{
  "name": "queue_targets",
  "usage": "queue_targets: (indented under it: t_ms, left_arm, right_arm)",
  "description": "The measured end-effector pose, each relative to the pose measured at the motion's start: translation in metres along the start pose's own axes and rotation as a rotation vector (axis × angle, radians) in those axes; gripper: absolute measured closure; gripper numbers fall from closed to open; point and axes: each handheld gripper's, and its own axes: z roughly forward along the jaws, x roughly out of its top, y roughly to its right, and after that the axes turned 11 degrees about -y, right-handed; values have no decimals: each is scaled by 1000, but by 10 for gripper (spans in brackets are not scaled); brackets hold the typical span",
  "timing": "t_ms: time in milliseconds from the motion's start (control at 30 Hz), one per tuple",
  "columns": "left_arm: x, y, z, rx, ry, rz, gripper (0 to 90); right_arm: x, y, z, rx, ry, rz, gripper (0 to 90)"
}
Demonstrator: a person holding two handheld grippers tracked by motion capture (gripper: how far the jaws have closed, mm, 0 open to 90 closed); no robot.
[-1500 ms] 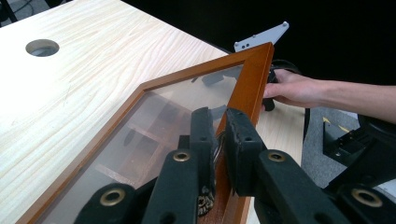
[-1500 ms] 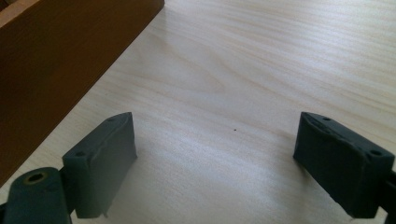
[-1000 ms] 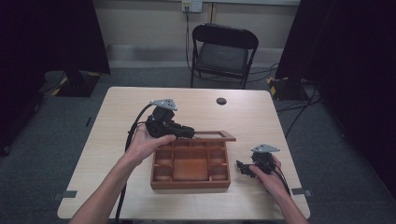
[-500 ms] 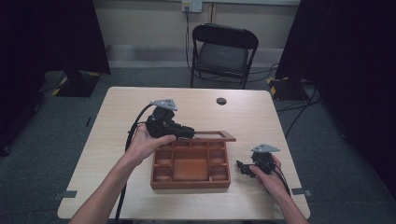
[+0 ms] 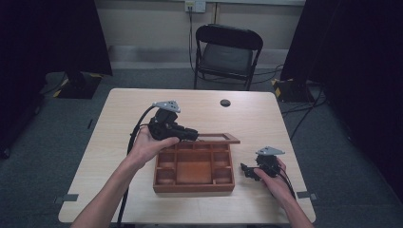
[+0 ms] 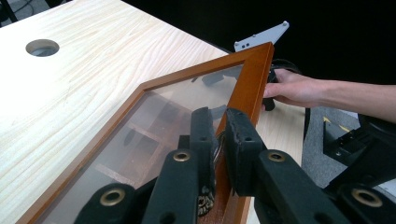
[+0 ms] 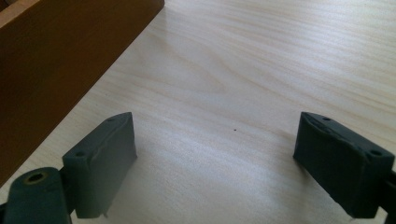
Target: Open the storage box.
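So the lid point(image 5: 216, 138) of the box point(image 5: 195, 171) is up. It's a wood frame with a clear pane, tilted open over the far edge of the box, hinge side somewhere along the back. The left gripper point(image 5: 190, 134) has it pinched: in the left gripper view the 2 jaws sit close together on the frame rail point(image 6: 252, 84), one pad on each face of the wood. Whether it's being opened or shut I can't say from this alone, but the lid is well off the compartments, so I'd call it roughly halfway through its swing.

The box sits a bit toward 6 o'clock from the middle of the table point(image 5: 119, 123), with its compartments showing through from above. They look bare as far as I can see, though the ones at 12 o'clock are partly under the lid.

The right gripper point(image 5: 246, 170) is parked at 3 o'clock of the box, low on the tabletop, just beside the side wall but not touching it. In the right gripper view its pads point(image 7: 105, 161) are spread wide with nothing but bare wood grain between them, and the box wall point(image 7: 56, 60) runs along the left.

What's left, my guess: finish the swing, let go of the frame, and maybe bring the right side in to steady the box, since a 1-sided pinch near a corner could drag the whole thing. The cable hole point(image 5: 225, 102) at 12 o'clock is well clear.
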Motion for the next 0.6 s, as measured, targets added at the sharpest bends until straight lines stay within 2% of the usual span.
queue_targets:
  t_ms: [600]
  left_arm:
    - [0, -1, 0, -4, 8, 1, 821]
  right_arm:
    - [0, 0, 0, 0, 0, 0, 120]
